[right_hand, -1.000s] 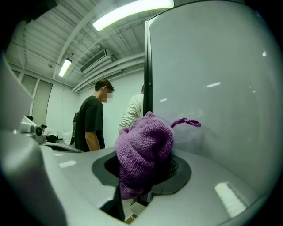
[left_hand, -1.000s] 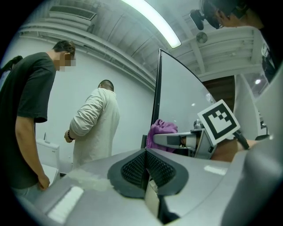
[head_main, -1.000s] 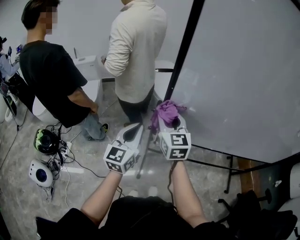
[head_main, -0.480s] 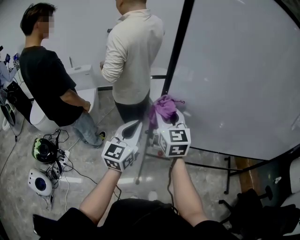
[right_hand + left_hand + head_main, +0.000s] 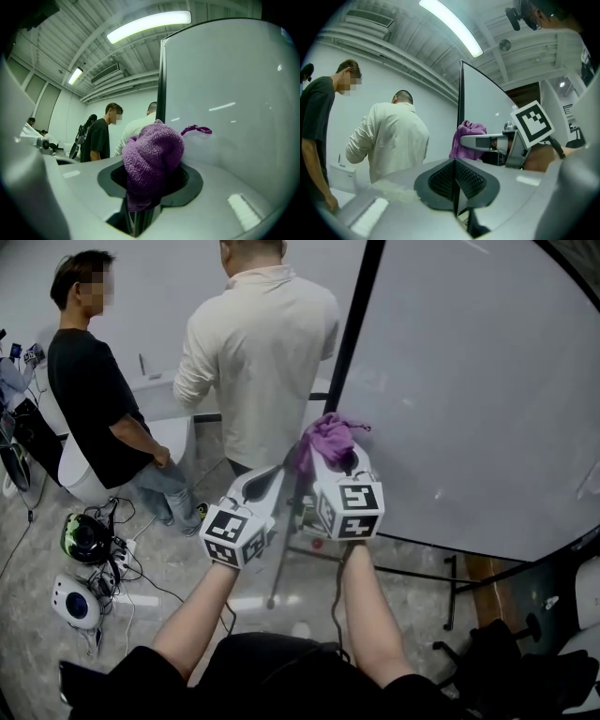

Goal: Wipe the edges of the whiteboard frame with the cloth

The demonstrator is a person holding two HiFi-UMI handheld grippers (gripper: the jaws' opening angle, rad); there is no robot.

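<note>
A purple cloth is bunched in my right gripper, whose jaws are shut on it. It presses against the black left edge of the whiteboard frame; the right gripper view shows the cloth beside that black frame edge. My left gripper hangs to the left of the frame, shut and holding nothing; its jaws meet in the left gripper view, which also shows the cloth and the frame edge.
Two people stand close to the left: one in a cream shirt just beyond the frame, one in a black shirt farther left. Cables and round devices lie on the floor. The whiteboard's stand legs run below the board.
Both grippers have risen along the frame edge with the cloth. The person in the cream shirt has shifted nearer and turned his back.
</note>
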